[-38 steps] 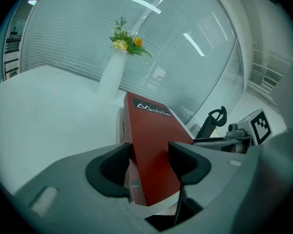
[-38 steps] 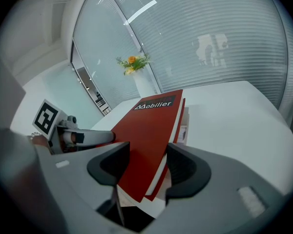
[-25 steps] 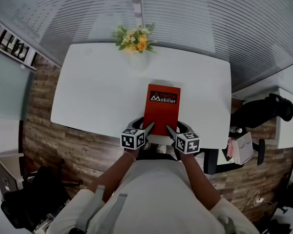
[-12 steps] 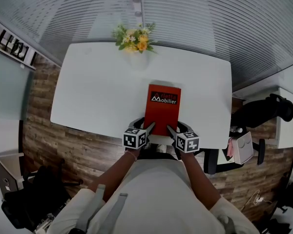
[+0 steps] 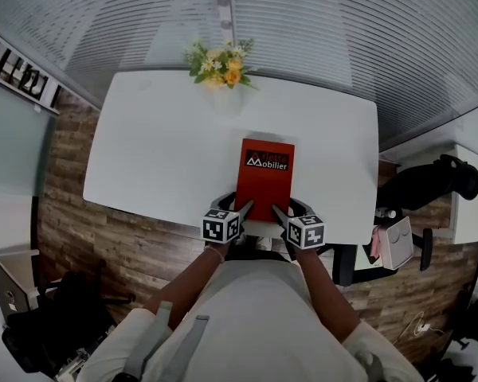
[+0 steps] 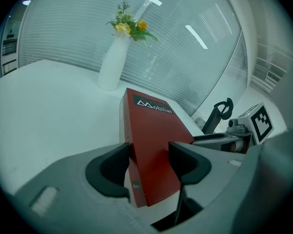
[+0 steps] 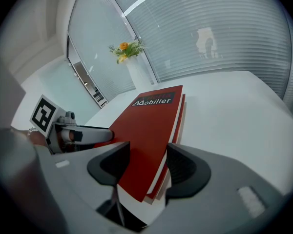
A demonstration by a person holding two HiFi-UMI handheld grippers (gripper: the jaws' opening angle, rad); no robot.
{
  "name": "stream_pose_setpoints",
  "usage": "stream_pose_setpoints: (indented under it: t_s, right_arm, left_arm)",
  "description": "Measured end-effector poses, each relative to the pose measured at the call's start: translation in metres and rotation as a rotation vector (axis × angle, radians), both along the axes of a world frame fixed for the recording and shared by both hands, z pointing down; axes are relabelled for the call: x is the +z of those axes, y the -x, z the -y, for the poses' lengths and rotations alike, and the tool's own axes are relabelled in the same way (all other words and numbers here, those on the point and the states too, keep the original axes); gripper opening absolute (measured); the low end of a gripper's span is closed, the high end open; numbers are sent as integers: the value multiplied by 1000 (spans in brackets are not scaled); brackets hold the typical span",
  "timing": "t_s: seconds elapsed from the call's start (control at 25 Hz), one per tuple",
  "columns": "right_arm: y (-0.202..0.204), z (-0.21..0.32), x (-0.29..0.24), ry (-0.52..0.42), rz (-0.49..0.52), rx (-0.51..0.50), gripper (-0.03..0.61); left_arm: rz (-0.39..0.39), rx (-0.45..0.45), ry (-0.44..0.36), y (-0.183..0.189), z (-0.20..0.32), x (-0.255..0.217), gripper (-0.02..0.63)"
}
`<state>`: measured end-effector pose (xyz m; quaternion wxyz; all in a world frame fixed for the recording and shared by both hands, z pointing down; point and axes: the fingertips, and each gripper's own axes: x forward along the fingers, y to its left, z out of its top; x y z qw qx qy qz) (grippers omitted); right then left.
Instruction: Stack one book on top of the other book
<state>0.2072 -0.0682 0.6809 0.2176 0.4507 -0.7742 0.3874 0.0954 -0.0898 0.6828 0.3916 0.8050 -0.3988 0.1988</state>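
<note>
A red book [image 5: 264, 180] titled "Mobilier" lies lengthwise on the white table [image 5: 159, 150], its near end at the table's front edge. In the right gripper view its cover [image 7: 151, 121] sits on a second red book, whose edge [image 7: 178, 126] shows just beneath. My left gripper [image 5: 245, 208] holds the near left corner, with its jaws closed on the red cover [image 6: 151, 130] from both sides. At the near right corner my right gripper [image 5: 277, 211] is closed the same way on the stack's corner, one pad on the cover and one at the outer edge.
A white vase of yellow and orange flowers [image 5: 219, 66] stands at the table's far edge, straight beyond the books. Bare table top lies left and right of the books. A black chair [image 5: 430, 180] and a white cabinet [image 5: 474, 193] stand to the right on the wooden floor.
</note>
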Motion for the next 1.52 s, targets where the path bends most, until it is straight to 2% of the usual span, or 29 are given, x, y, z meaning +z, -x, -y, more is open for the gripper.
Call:
stream_pose_setpoints:
  t_s: [0.28,0.48,1.0,1.36,1.52]
  right_arm:
    - [-5,4,-11,-58,-66,-20,262]
    - [-13,11,-34,-139,-91,-21,221]
    - [-14,24,-118,-367,-89,-44,64]
    - [-13,28,-198,-529,-83,-49,32]
    - [-7,27,-231,-591,-85,-71,17]
  left_arm:
    - [33,13,-35,6,4,-10,262]
    - [24,-11,-84,16,10,-31,261]
    - [-52,4,-288,15,23,-118,98]
    - [-131,11,-462,13,27,-198,6]
    - [-162,31,-518,9,25,-228,6]
